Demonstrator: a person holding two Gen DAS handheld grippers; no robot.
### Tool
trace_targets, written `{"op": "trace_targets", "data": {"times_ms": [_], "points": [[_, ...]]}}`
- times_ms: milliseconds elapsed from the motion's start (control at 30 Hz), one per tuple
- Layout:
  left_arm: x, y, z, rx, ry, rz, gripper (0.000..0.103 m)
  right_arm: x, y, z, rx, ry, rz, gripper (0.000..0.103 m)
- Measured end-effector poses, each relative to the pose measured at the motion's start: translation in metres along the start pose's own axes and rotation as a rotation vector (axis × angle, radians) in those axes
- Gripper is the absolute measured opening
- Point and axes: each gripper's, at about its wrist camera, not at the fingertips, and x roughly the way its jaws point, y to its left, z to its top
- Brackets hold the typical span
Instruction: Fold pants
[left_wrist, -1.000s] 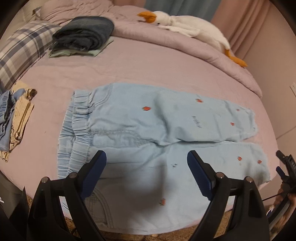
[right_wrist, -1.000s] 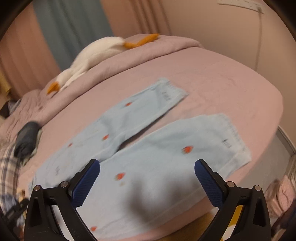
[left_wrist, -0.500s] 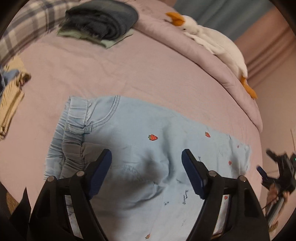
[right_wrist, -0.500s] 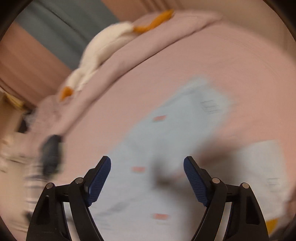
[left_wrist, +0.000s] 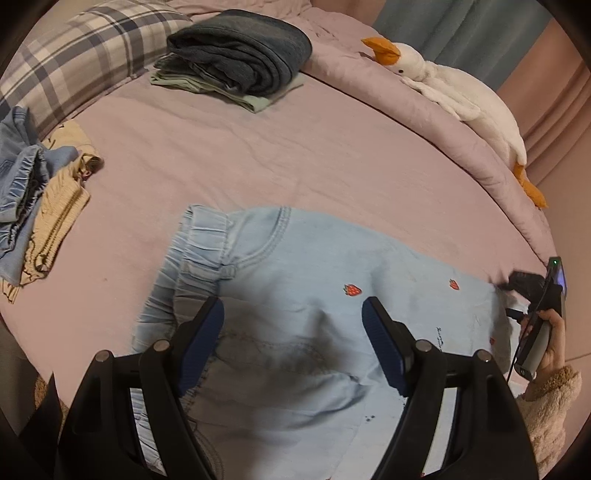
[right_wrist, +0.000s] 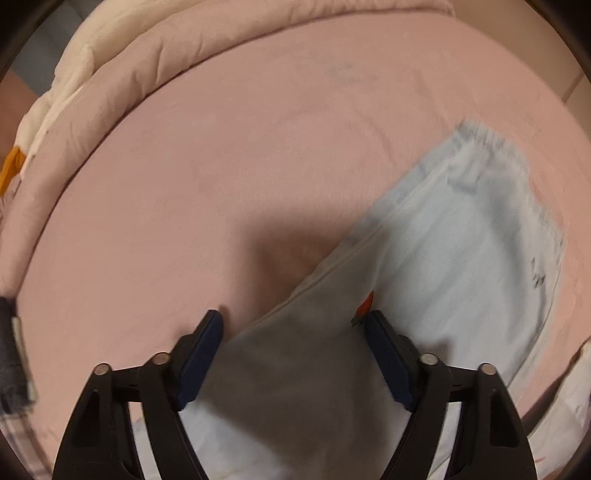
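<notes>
Both grippers have dropped low over the pants (left_wrist: 317, 295) spread flat near the bed's (left_wrist: 221, 155) front edge, the left gripper (left_wrist: 293, 347) at the seat, the right gripper (right_wrist: 293, 350) over a leg, jaws wide open and empty, suggesting the first fold's grasp is imminent.

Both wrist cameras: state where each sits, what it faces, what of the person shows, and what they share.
Left wrist: on the left gripper, open above the light blue pants near the waistband, facing the folded clothes and goose plush; the right hand shows.
Right wrist: on the right gripper, open above a pant leg; no hand visible.
Shared: pants, pink bed.
</notes>
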Motion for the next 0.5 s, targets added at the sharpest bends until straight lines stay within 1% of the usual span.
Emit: {"op": "trace_targets", "data": {"times_ms": [33,67,100,133,167,233,333,367,400,433,500], "points": [[0.000,0.001,0.001,-0.006,-0.002,0.001,0.077,0.000,0.000,0.000,-0.001,-0.010,-0.018,0.051],[-0.002,0.002,0.001,-0.012,-0.004,-0.003,0.077,0.000,-0.002,0.001,0.002,-0.014,-0.027,0.041],[-0.003,0.002,0.001,-0.015,-0.004,-0.004,0.077,-0.001,-0.005,0.001,0.002,-0.018,-0.032,0.036],[-0.005,0.002,0.000,-0.017,-0.005,-0.004,0.077,-0.006,-0.008,0.001,-0.008,-0.028,-0.031,0.018],[-0.007,0.002,-0.001,-0.015,-0.005,-0.006,0.077,-0.014,-0.013,0.002,-0.017,-0.034,-0.009,0.008],[-0.010,-0.001,-0.002,-0.014,-0.007,-0.016,0.078,-0.041,-0.021,-0.007,-0.034,-0.085,0.070,0.006],[-0.018,-0.005,-0.002,-0.042,-0.005,-0.062,0.079,-0.088,-0.044,-0.029,-0.040,-0.171,0.209,0.004],[-0.020,-0.007,-0.002,-0.047,-0.002,-0.080,0.080,-0.110,-0.060,-0.044,-0.037,-0.210,0.287,0.004],[-0.021,-0.010,-0.001,-0.048,-0.002,-0.088,0.083,-0.122,-0.073,-0.057,-0.036,-0.237,0.329,0.004],[-0.021,-0.014,0.000,-0.046,0.000,-0.101,0.084,-0.133,-0.086,-0.072,-0.038,-0.264,0.364,0.004],[-0.017,-0.022,0.002,-0.055,0.025,-0.125,0.086,-0.146,-0.115,-0.104,-0.044,-0.306,0.397,0.004]]}}
